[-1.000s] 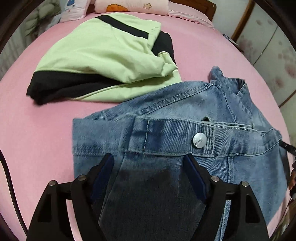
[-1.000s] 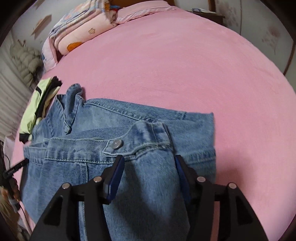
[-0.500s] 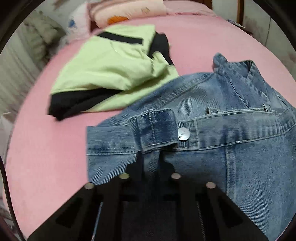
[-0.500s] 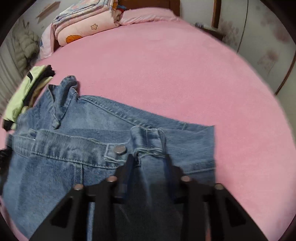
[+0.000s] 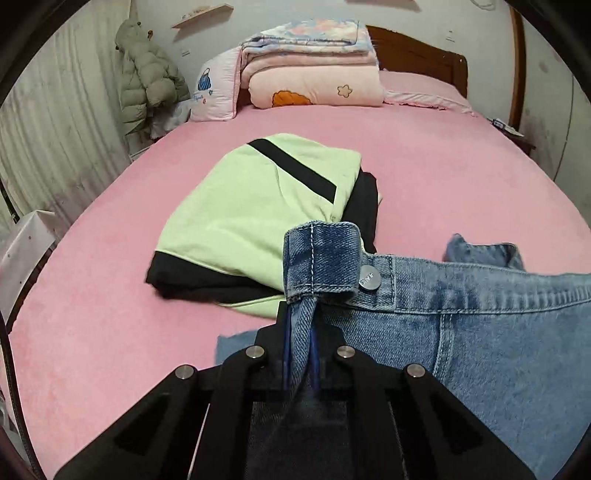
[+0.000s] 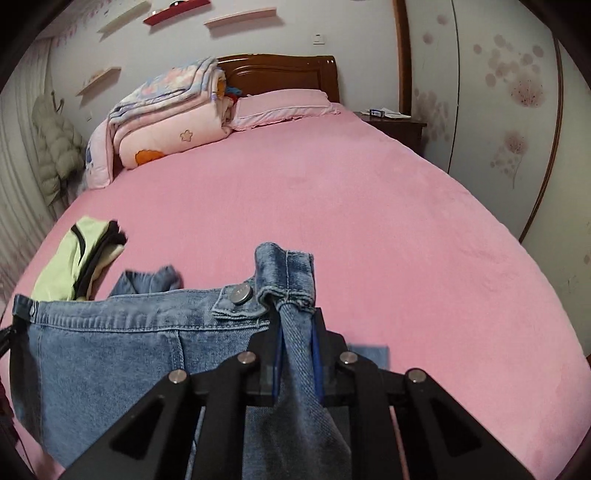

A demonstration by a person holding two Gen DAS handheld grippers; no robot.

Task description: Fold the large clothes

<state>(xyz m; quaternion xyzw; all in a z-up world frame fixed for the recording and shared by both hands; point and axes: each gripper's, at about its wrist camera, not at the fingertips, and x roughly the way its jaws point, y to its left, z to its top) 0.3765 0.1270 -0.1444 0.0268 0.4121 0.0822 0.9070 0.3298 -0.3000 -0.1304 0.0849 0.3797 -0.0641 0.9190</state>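
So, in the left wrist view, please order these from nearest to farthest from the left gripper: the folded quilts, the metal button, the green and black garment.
1. metal button, just right of the left gripper, on the denim waistband its jaws pinch.
2. green and black garment, lying folded behind, mid-bed.
3. folded quilts, stacked at the headboard, farthest.

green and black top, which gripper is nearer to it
Left. The left gripper, pinching the denim jacket, sits right beside the green and black top; the right gripper is farther away.

A pink-sheeted bed with a dark wooden headboard, wall shelves, and seemingly a floral wardrobe.
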